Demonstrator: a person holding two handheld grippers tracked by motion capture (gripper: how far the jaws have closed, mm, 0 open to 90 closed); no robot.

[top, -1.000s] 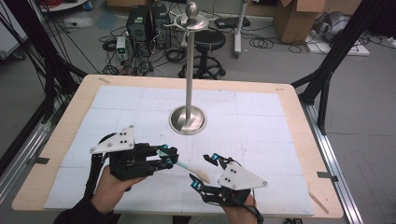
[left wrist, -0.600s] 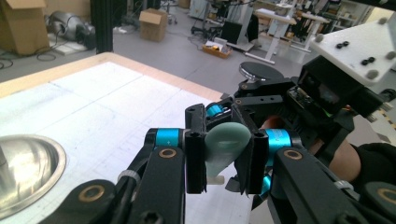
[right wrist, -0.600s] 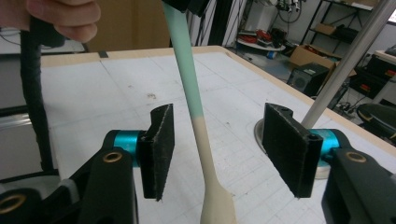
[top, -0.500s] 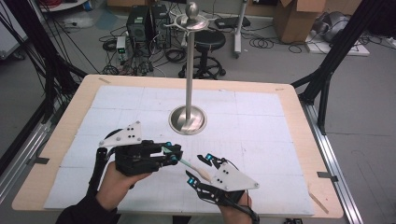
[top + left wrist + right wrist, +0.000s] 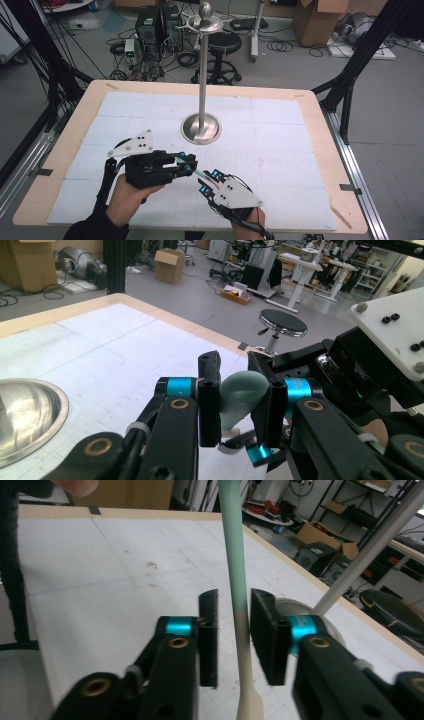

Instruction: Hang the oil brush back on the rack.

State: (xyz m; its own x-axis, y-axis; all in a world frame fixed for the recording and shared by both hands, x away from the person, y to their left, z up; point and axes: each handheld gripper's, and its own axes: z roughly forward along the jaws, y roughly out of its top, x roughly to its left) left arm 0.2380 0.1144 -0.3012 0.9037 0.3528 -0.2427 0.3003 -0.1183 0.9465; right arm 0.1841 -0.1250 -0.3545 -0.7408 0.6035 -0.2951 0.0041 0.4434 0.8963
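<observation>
A slim spoon [image 5: 199,173] with a pale green bowl and stem and a white handle end spans the gap between my two grippers, low over the near middle of the table. My left gripper [image 5: 187,162] is shut on the green bowl [image 5: 241,392], which sits squeezed between its pads. My right gripper [image 5: 207,182] faces it from the right. The spoon's stem [image 5: 239,580] runs between the right jaws, which have just been closing. A thin gap still shows beside the left pad [image 5: 209,630].
A tall metal stand [image 5: 201,75] rises from a round dish base [image 5: 201,127] at the table's centre, just beyond both grippers. Its pole [image 5: 370,550] slants across the right gripper view. The white gridded mat [image 5: 280,145] covers the wooden table [image 5: 320,125].
The right jaws have narrowed around the spoon's stem. The left gripper has shifted slightly right with the spoon still in it, and the right hand has edged a little to the left.
</observation>
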